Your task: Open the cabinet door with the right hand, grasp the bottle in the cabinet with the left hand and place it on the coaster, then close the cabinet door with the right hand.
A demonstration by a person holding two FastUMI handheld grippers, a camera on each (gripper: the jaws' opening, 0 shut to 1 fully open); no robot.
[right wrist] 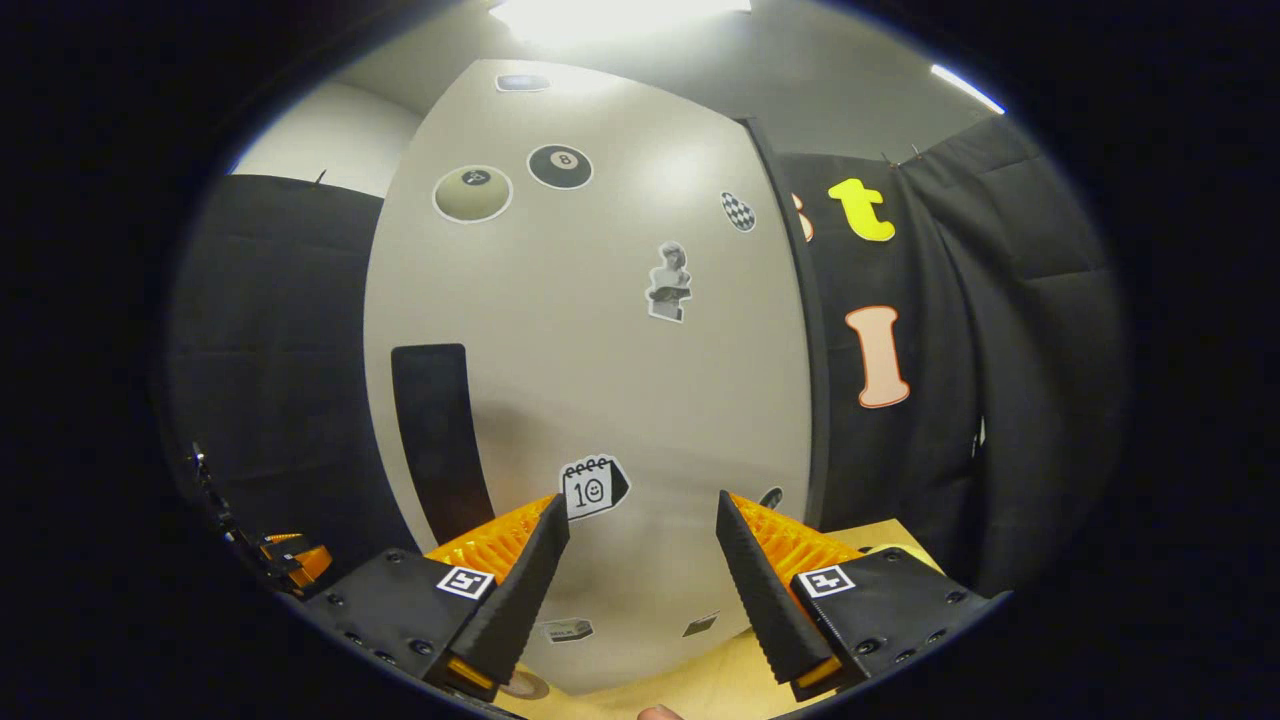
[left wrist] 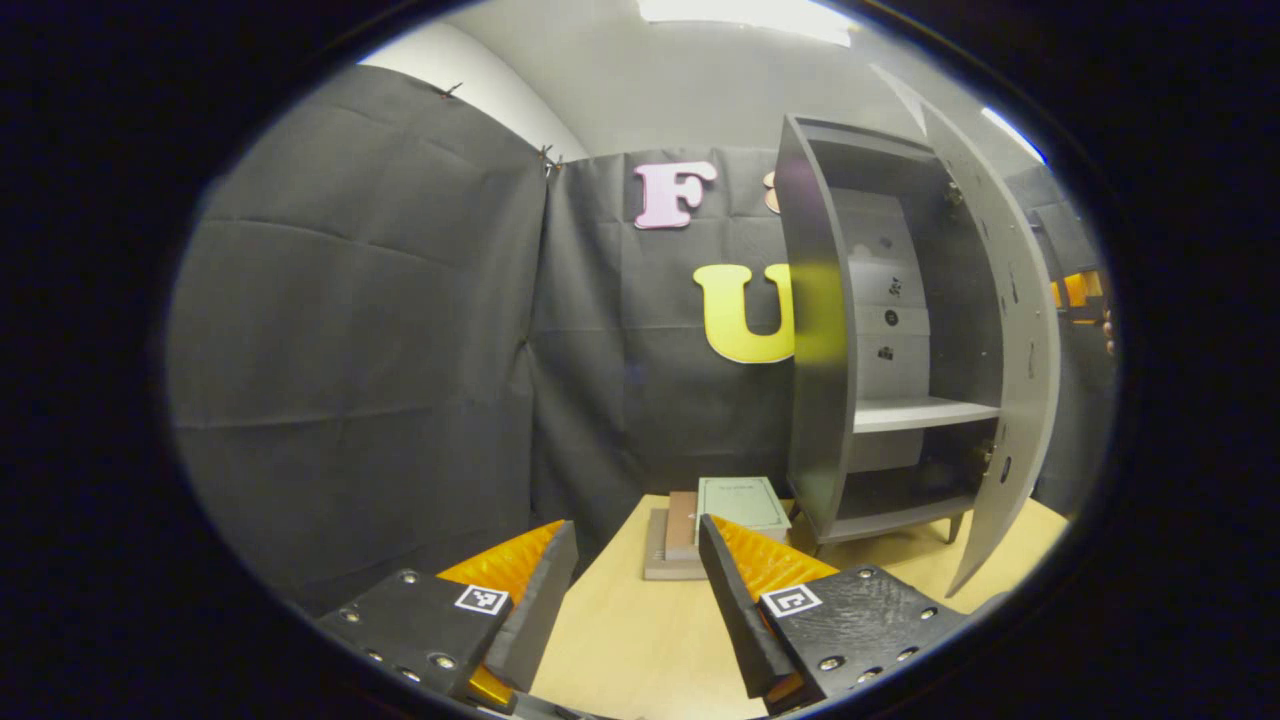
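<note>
Door (right wrist: 600,380) swung wide, your right gripper (right wrist: 640,560) gaping, empty; left gripper (left wrist: 635,590) likewise. Cabinet (left wrist: 880,340) looks bottle-free, perhaps. Push flat, steady, to close.

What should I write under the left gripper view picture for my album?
Open left gripper above the table, facing the cabinet with its door swung open.

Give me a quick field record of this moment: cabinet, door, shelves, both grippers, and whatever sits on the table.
cabinet: grey, standing on the table, open
door: swung wide; its sticker-covered face fronts the right gripper view
shelves: no bottle visible on them
left gripper: jaws open, holding nothing, aimed at the cabinet
right gripper: jaws open, close to the door face
table: light wood; stacked books by the cabinet
</note>
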